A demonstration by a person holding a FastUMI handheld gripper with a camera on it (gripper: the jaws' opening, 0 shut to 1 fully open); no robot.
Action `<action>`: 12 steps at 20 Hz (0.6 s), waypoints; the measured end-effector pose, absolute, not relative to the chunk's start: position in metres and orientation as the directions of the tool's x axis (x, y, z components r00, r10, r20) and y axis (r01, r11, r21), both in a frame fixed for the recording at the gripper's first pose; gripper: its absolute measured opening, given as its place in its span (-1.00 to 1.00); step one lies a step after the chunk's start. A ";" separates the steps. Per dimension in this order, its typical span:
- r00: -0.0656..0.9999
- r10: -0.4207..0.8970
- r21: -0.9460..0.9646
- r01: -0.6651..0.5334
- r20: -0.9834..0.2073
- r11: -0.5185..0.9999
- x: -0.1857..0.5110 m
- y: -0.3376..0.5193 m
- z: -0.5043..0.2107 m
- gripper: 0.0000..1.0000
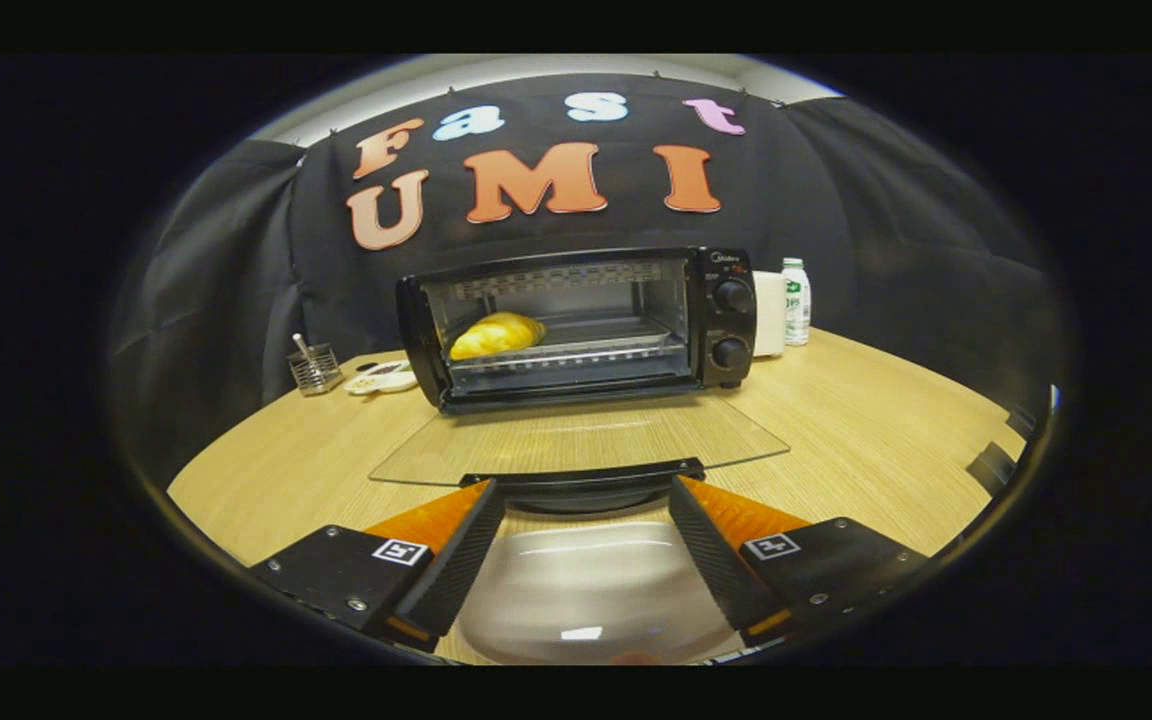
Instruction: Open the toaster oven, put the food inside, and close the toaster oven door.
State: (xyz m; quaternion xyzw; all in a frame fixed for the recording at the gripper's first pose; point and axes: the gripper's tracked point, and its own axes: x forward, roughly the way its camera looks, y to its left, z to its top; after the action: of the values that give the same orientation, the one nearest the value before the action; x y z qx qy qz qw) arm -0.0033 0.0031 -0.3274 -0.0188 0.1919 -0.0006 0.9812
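The gripper (586,500) has its jaws spread, flanking the open door (576,440)'s handle; the bread (496,334) sits beyond in the oven (726,320).

Small brand mark on the toaster oven (576,325) control panel above its knobs, too blurred to read, green label on the bottle (795,301) beside it likewise unreadable, square coded markers on the gripper (581,500) fingers carrying no letters

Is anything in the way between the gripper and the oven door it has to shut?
Nothing visible. The gripper is open, and the door handle of the lowered glass door lies right at its fingertips. The bread already sits inside the toaster oven.
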 end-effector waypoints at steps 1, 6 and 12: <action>0.924 -0.015 -0.051 -0.005 -0.382 0.999 -0.002 0.002 -0.331 0.98; 0.919 -0.001 -0.053 -0.022 -0.394 0.998 0.002 0.005 -0.336 0.98; 0.920 -0.007 -0.040 -0.009 -0.392 0.999 0.005 0.003 -0.333 0.95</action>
State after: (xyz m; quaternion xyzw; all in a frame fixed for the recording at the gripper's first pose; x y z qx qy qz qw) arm 0.0048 0.0031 -0.3330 -0.0206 0.1999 0.0006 0.9796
